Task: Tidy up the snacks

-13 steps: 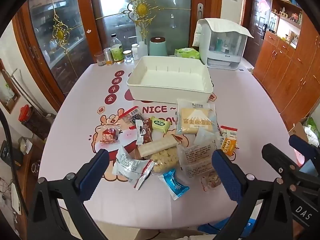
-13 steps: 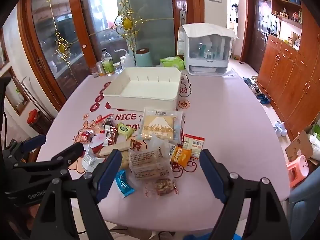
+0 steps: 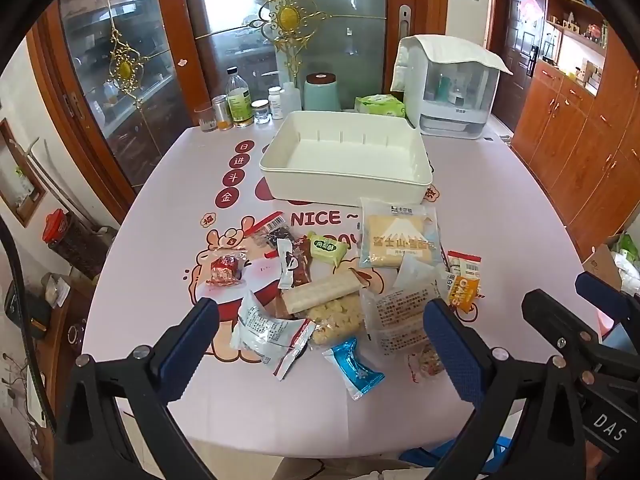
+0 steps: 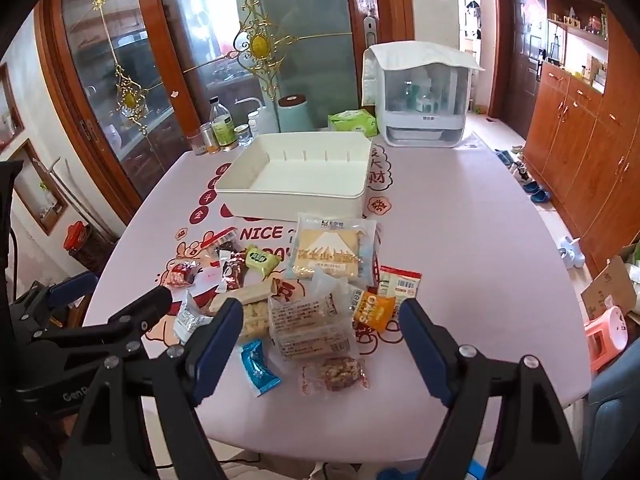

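I see both units above the near tabletop (image 3: 500, 216) edge: left hand-held gripper (image 3: 320, 344) jaws apart, right hand-held gripper (image 4: 320, 344) jaws apart, nothing clamped. Snacks (image 3: 340, 280) lie piled mid-table, just before the white bin (image 3: 344, 178).

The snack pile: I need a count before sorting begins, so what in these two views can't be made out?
- Nut snack: left wrist view, half hidden behind the left gripper's right finger.
- Puffed-snack bag: right wrist view, partly covered by the right gripper's left finger.
- Small print on the clear packet: too small to read.
- White tray: its near floor is hidden by its front wall.
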`<state>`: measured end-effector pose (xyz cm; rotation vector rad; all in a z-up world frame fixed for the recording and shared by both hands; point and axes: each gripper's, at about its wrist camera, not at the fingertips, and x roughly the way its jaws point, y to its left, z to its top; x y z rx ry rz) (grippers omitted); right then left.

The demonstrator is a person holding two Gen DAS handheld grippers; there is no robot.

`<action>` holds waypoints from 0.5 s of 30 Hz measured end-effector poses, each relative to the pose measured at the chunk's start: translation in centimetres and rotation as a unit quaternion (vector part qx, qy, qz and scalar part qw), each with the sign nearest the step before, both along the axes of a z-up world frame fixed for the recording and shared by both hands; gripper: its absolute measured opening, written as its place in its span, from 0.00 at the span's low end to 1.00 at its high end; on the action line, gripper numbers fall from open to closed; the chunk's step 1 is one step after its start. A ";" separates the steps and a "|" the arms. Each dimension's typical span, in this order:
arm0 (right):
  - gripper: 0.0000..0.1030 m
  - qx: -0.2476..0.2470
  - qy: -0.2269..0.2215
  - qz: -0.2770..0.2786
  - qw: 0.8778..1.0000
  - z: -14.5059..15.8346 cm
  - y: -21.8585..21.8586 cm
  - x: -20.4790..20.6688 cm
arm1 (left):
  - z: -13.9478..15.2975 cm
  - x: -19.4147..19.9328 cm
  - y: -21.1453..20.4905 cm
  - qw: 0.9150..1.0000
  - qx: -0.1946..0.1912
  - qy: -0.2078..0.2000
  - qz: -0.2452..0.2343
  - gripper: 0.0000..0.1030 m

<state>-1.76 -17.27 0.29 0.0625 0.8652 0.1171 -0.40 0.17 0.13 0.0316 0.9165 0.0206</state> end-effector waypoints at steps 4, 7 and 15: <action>0.79 0.000 -0.002 0.004 1.000 0.2 0.0 0.0 | -0.1 0.0 0.1 1.000 -0.001 0.000 0.001 0.98; 0.79 0.002 -0.004 0.006 1.000 0.2 0.0 0.0 | -0.3 0.0 0.0 1.000 0.000 0.003 0.000 0.98; 0.78 0.010 -0.005 0.008 1.000 0.3 -0.2 -0.3 | -0.5 -0.3 -0.1 1.000 -0.002 0.001 -0.001 0.98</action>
